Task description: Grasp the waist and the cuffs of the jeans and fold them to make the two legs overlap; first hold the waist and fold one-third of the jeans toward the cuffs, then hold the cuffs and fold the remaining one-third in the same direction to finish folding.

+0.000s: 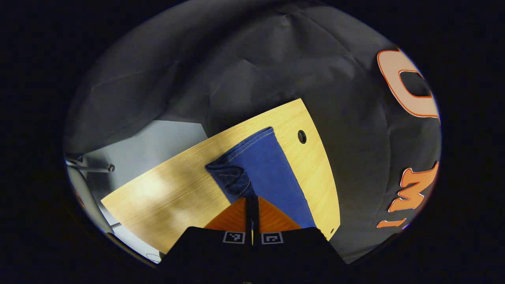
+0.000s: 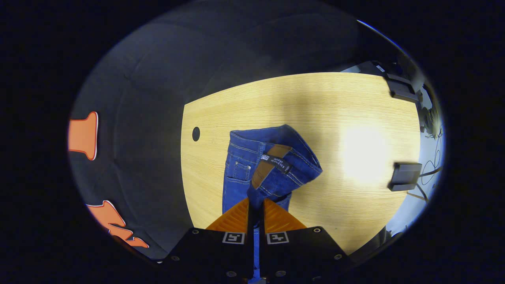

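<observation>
Both grippers pinch the jeans over a wooden table. Left gripper: fingers pressed together with denim caught between them at a bunched, stitched edge; from there the leg runs away from the camera across the table, hem end pointing toward the far edge near a round cable hole. Right gripper: fingers closed on the waist end, the waistband folded over so its brown inner band and a label show. Long axis of the jeans in the right gripper view runs roughly straight away from the fingers, waist at the far end. A dark box sits at the table's right edge.
</observation>
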Tool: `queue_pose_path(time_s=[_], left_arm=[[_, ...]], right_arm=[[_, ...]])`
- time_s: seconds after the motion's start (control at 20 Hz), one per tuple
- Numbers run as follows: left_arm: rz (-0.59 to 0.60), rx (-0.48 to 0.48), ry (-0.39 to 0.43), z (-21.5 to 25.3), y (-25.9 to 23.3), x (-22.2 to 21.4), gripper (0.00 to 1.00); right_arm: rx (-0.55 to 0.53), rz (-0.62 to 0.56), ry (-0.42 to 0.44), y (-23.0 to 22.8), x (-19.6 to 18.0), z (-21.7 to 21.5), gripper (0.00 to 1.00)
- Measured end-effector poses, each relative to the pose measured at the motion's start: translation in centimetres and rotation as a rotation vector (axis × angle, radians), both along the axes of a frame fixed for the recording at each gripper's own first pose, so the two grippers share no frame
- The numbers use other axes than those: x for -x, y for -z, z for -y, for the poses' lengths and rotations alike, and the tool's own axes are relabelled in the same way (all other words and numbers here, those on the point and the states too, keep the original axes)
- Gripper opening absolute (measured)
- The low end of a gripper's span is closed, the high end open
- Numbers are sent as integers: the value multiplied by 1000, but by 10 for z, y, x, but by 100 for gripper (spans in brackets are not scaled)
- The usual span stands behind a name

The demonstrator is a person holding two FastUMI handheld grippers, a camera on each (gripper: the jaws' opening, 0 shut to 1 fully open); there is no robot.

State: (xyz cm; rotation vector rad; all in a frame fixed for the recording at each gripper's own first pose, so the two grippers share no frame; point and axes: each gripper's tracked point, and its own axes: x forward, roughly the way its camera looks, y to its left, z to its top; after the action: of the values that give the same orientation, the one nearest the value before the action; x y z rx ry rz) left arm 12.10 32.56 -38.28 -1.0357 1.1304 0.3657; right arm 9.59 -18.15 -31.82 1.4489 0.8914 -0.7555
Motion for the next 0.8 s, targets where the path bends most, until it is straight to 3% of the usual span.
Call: queue_pose_path(time_s=[0.3, 0.5, 0.6, 0.75, 0.8], left_arm=[[-64, -102, 187, 10, 34, -51, 1], [-39, -188, 269, 11, 49, -82, 1], [3, -240, 297, 10, 44, -95, 11], [80, -322, 291, 2, 32, -111, 45], [115, -338, 287, 2, 25, -115, 45]], right_arm=[[-41, -60, -45, 32, -66, -2, 6], [-66, -67, -65, 45, -97, -10, 6], [-102, -63, -43, 42, -102, -12, 6], [-68, -45, -70, 38, -106, -13, 6], [-46, -27, -97, 35, -106, -12, 6]])
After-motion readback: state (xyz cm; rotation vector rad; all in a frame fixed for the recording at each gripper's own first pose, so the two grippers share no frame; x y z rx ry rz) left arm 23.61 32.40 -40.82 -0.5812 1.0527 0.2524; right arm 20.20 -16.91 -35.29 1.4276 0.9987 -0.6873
